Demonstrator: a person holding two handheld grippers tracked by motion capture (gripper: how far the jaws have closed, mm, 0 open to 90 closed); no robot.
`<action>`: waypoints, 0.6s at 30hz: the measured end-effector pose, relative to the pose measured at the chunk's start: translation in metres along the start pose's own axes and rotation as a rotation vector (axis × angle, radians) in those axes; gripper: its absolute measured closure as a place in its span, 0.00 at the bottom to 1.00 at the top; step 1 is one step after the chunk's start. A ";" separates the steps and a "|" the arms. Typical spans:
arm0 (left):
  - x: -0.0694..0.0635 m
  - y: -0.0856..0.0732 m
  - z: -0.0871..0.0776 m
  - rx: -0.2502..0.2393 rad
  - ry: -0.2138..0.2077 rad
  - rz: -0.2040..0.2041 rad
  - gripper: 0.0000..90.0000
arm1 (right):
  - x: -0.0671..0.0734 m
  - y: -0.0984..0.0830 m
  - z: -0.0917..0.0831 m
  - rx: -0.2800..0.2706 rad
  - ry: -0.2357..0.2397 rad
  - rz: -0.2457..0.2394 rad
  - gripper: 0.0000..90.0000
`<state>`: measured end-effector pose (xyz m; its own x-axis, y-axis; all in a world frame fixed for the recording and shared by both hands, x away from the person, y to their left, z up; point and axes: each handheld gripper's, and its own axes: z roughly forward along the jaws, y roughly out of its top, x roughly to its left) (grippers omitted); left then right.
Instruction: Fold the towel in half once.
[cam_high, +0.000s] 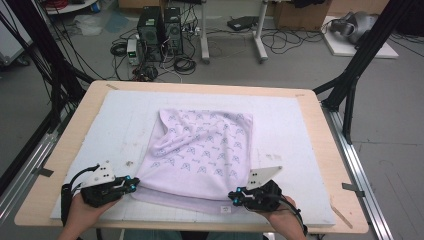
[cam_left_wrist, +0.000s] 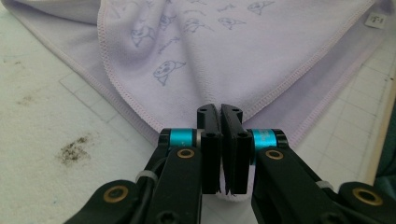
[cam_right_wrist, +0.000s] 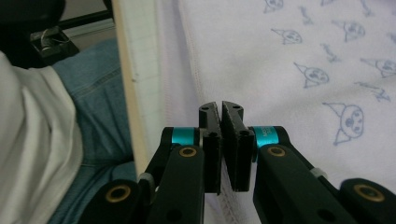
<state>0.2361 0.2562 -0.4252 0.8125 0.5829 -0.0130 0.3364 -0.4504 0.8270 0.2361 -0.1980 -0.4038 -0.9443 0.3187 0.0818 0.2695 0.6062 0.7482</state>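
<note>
Both tools are clenched on the towel (cam_high: 200, 150): our left tool (cam_high: 134, 185) pinches the near left corner, our right tool (cam_high: 234, 196) the near hem by the small label (cam_high: 226, 210), with cloth caught between the jaws in each gripper view. That lilac printed towel lies rumpled, partly doubled over, in the middle of the white mat (cam_high: 300, 130) on the desk (cam_high: 75, 130). We judge the folding barely begun: the grip is taken, while lifting, smoothing and folding remain.
</note>
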 end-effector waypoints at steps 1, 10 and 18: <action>-0.001 -0.003 0.001 0.012 0.000 0.002 0.96 | 0.002 0.000 0.001 0.008 0.012 -0.009 0.96; -0.004 -0.016 0.012 0.081 -0.053 -0.016 0.70 | 0.000 -0.032 0.010 0.047 0.053 0.031 0.66; -0.005 -0.021 0.011 0.060 -0.022 -0.016 0.91 | 0.001 -0.044 0.009 0.054 0.002 -0.022 0.91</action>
<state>0.2302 0.2548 -0.4487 0.8169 0.5754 -0.0390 0.3769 -0.4815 0.7913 0.2248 -0.2174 -0.4422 -0.9504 0.3036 0.0676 0.2589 0.6516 0.7130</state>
